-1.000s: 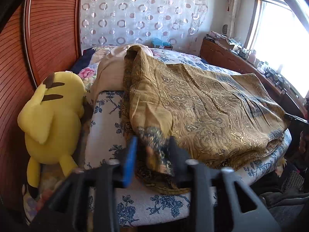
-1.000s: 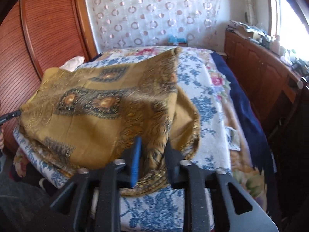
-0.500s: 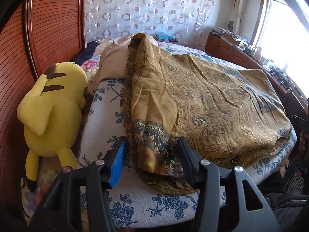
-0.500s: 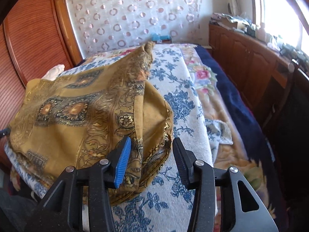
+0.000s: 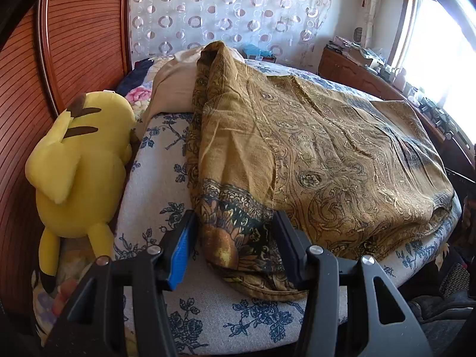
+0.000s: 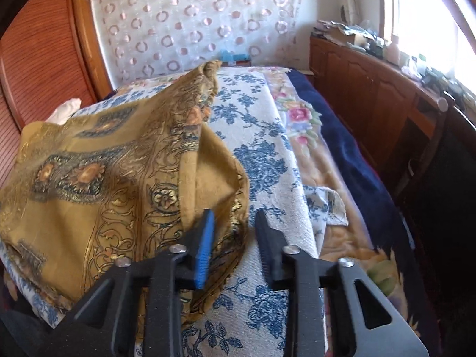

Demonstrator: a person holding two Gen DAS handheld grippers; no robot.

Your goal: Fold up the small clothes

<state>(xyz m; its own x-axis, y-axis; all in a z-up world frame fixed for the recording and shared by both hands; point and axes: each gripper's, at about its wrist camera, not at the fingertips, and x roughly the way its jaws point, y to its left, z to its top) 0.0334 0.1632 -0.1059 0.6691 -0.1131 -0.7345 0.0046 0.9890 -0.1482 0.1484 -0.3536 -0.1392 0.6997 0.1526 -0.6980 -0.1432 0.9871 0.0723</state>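
A mustard-gold paisley cloth (image 5: 312,154) lies folded over on a white bedspread with blue flowers (image 5: 154,184). My left gripper (image 5: 235,241) is open, its jaws standing either side of the cloth's dark-bordered near corner without pinching it. In the right wrist view the same cloth (image 6: 98,184) lies to the left. My right gripper (image 6: 235,238) is open at the cloth's right edge, its blue-padded finger over the fabric and the other finger over the bedspread (image 6: 267,154).
A yellow plush toy (image 5: 80,160) lies at the left against the wooden headboard (image 5: 26,95). A beige pillow (image 5: 175,80) sits behind the cloth. A wooden cabinet (image 6: 372,89) with clutter runs along the right under the window. A navy floral blanket (image 6: 333,148) covers the bed's right side.
Both grippers were shut on the cloth a second ago. Both have opened and let go, and the cloth now rests on the bed. The right gripper has shifted right.
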